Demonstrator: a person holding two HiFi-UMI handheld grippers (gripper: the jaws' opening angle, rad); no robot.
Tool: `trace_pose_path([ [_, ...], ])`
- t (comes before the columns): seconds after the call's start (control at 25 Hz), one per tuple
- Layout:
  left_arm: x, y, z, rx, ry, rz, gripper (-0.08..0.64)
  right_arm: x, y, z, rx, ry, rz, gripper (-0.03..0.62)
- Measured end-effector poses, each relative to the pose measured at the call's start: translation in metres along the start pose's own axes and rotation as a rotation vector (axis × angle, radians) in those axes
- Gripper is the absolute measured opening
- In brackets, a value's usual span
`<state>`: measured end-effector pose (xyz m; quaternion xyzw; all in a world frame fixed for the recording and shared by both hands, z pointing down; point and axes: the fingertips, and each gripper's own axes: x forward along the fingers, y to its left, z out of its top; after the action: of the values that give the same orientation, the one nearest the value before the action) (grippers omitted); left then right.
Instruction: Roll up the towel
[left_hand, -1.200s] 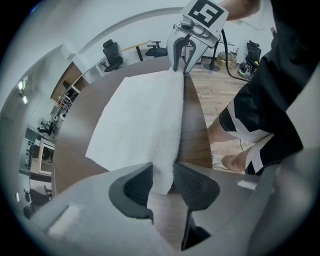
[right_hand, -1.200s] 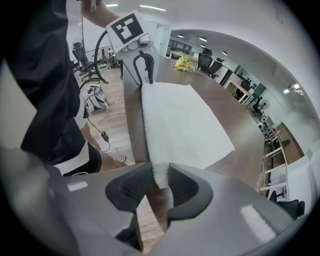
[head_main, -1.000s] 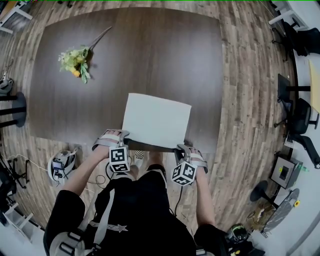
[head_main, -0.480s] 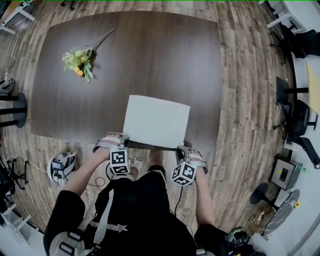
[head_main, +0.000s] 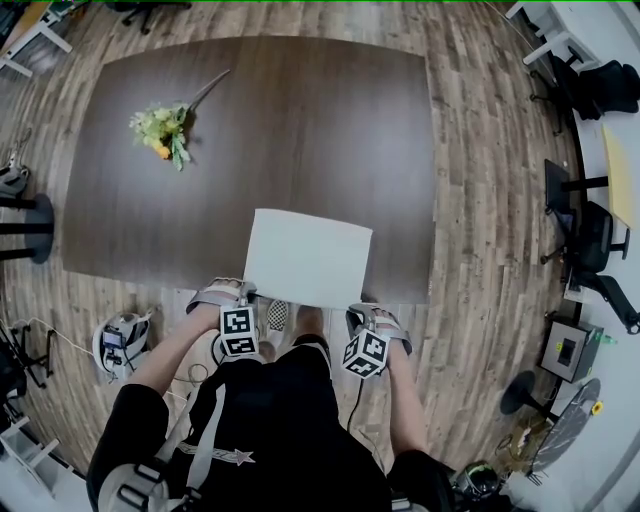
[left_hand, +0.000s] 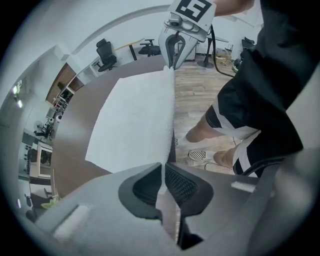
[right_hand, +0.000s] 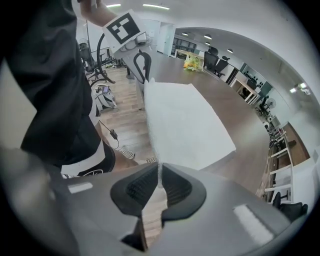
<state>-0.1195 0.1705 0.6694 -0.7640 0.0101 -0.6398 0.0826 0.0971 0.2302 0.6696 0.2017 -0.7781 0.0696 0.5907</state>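
White and soft-looking, the towel (head_main: 310, 255) lies flat at the near edge of the dark table (head_main: 280, 130), probably light and floppy, its near corners nipped tight by the left gripper (head_main: 244, 295) and right gripper (head_main: 359, 314), a sound hold for rolling.

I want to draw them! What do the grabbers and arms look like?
The left gripper and right gripper are grey, each with two dark ridged pads. A white cube with black square markers sits on each. The person wears a black short-sleeved top.
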Motion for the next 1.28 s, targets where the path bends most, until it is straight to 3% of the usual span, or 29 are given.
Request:
trace_pose_path([
  [0.48,0.001,0.011,0.003,-0.023,0.043,-0.133,0.035,-0.004,-0.013,0.005,0.075,-0.006,0.214,0.031],
  [0.8,0.001,0.027,0.005,-0.046,0.057,-0.167,0.035,-0.006,-0.041,0.012,0.077,-0.023,0.236,0.032],
  [1.28,0.011,0.060,0.008,-0.073,0.058,-0.115,0.035,0.008,-0.061,0.011,0.087,-0.023,0.224,0.032],
])
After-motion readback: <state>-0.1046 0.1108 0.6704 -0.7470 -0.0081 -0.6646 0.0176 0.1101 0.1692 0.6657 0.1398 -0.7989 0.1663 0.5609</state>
